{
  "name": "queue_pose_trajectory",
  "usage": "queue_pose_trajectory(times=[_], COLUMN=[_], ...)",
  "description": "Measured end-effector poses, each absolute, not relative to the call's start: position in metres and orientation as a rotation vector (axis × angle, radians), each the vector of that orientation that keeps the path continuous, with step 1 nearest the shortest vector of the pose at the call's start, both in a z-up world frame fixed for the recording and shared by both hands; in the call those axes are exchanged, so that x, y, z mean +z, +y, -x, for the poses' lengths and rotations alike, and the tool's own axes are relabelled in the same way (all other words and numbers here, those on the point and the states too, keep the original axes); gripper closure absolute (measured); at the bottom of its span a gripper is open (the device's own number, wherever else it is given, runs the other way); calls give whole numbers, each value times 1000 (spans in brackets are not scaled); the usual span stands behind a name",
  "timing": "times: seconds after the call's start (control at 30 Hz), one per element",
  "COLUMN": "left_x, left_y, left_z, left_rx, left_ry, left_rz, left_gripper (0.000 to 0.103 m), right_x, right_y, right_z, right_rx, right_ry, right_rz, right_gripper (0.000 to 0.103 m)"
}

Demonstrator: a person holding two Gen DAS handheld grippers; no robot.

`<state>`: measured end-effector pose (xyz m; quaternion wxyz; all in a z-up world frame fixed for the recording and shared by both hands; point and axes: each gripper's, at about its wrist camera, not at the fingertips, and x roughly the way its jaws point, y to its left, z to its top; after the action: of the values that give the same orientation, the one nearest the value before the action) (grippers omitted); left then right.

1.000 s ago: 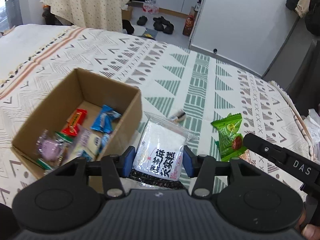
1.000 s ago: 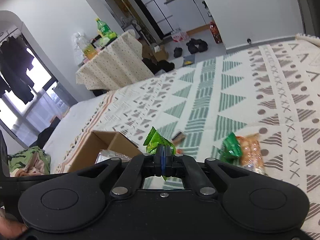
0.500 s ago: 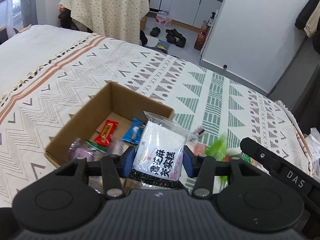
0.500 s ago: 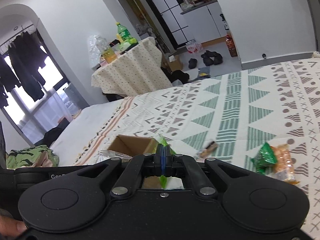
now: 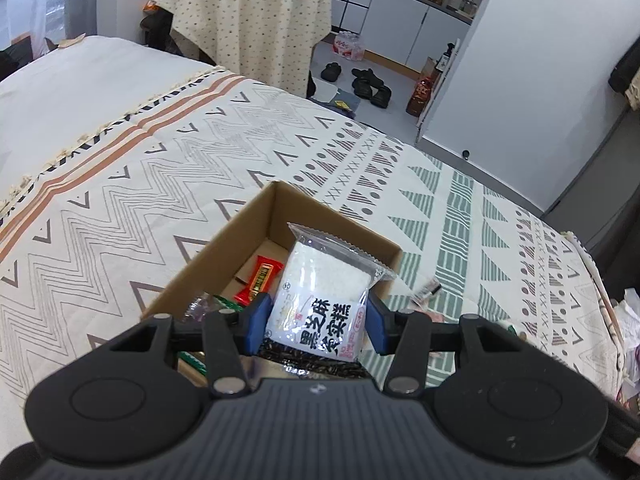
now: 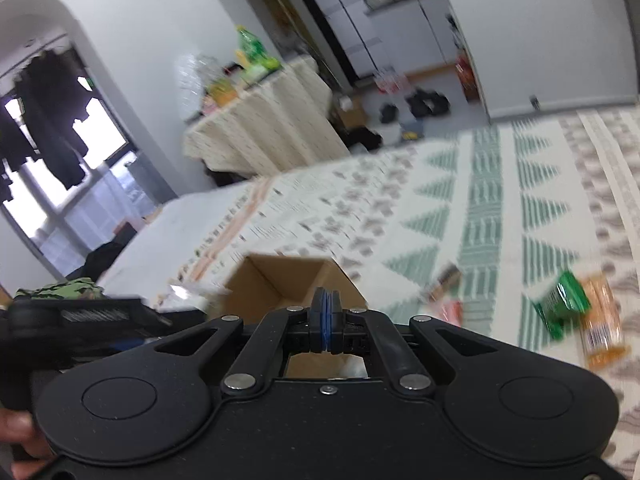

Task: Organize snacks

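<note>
My left gripper (image 5: 316,320) is shut on a white snack packet with black Chinese writing (image 5: 324,300) and holds it over the open cardboard box (image 5: 248,236) on the bed. A red bar (image 5: 260,278) and other snacks lie inside the box. My right gripper (image 6: 326,320) has its blue pads pressed together just above the box (image 6: 280,280); no packet shows between them in this blurred view. A green packet (image 6: 562,308) and an orange packet (image 6: 602,320) lie on the bedspread to the right.
The patterned bedspread (image 5: 160,168) covers the bed. A small dark wrapped snack (image 5: 426,290) lies right of the box. A draped table (image 5: 248,20) and shoes (image 5: 368,84) stand on the floor beyond the bed. The left gripper's body (image 6: 80,316) shows at the right view's left.
My left gripper carried the white packet from beside the box to over it. My right gripper moved over the box; the green packet seen in its pads earlier no longer shows there.
</note>
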<state>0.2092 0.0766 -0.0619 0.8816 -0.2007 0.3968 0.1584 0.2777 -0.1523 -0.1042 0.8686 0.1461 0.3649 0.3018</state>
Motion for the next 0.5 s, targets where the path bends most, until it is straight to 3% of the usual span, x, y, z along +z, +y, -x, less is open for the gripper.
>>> queue_pose_trajectory(times=[0.1, 0.23, 0.5], left_x=[-66, -73, -89], left_y=[87, 96, 111], left_z=[-210, -210, -216], left_rx=[335, 337, 340], left_ry=[830, 838, 858], left_rz=[438, 450, 487], left_gripper=[54, 54, 54], right_x=[-119, -128, -146], right_y=[-152, -145, -142], right_z=[-280, -277, -278], right_rx=[593, 562, 495], right_ry=[824, 856, 916], right_rz=[-288, -258, -173], right_gripper=[96, 65, 37])
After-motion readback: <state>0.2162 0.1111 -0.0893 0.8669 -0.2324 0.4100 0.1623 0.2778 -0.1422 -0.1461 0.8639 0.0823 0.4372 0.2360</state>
